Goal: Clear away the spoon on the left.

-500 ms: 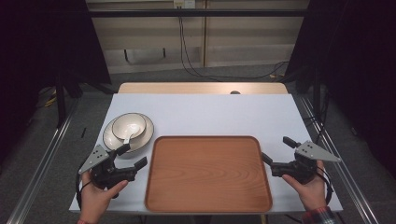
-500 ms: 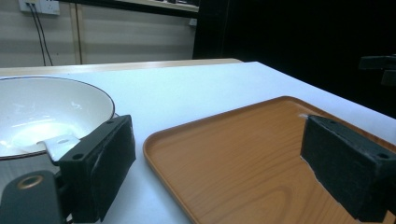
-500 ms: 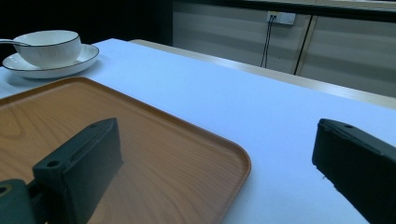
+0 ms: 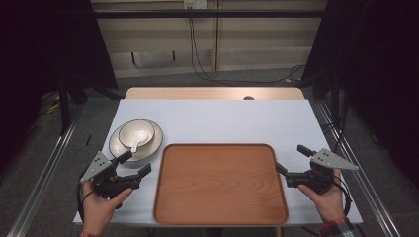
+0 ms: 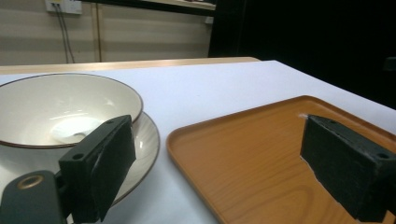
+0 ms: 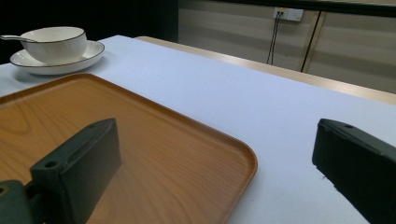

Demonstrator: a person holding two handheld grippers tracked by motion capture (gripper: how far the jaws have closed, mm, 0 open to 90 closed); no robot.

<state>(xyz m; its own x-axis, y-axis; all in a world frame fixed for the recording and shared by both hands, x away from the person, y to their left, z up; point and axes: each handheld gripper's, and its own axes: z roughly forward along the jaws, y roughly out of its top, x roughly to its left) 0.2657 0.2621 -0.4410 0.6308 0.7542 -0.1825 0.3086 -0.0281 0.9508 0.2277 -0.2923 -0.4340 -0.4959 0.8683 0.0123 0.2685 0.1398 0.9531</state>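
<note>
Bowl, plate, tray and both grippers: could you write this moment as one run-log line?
left gripper: open, beside plate | right gripper: open, at tray edge | bowl: on plate, spoon inside | tray: bare

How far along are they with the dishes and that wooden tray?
Barely started, it seems. Nothing looks done: the tray holds nothing, and the bowl with its spoon sits on the plate beside it. The left gripper is open close to the plate; the right gripper is open at the tray's far side. Any moving of dishes is left.
</note>
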